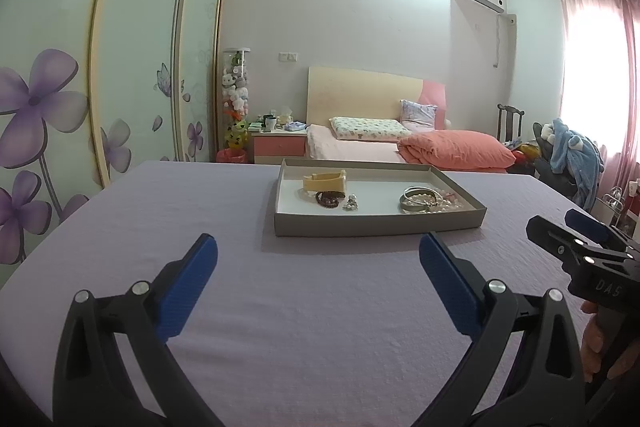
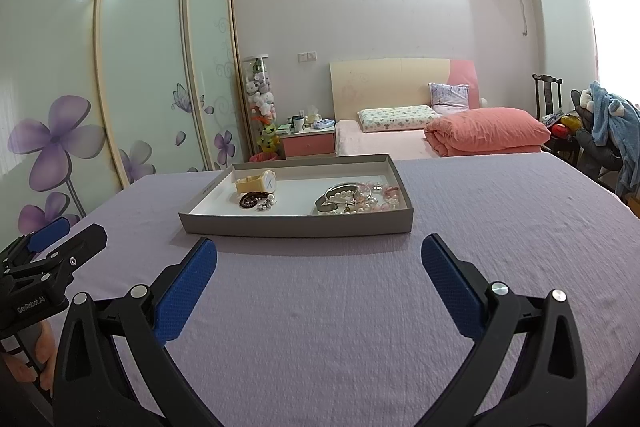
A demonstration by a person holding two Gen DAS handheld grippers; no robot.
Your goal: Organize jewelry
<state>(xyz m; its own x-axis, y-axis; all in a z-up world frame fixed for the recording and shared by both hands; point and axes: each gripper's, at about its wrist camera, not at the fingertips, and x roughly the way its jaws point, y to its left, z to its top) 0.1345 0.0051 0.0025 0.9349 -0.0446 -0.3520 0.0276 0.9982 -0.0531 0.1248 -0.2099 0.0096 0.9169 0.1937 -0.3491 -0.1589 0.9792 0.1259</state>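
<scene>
Jewelry sits in grey tray [image 2: 296, 225] at 12 o'clock on lilac cloth [image 2: 320, 307]. Left to right: cream watch [image 2: 256, 182], dark bead bracelet [image 2: 249, 201], small cluster, unclear; silver bangle [image 2: 340, 193] tangled with pearls [image 2: 370, 203]. Left gripper [image 1: 318, 259] and right gripper [image 2: 319, 259] fingers spread, empty.

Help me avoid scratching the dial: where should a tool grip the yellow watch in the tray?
Grip the yellow watch by its strap, not the dial. It lies on its side at the tray's far-left end, its white face turned right, strap curling left. Probably best from above, fingers pinching the band across its width; the dark beaded bracelet lies close in front, so a low frontal approach looks crowded.
</scene>
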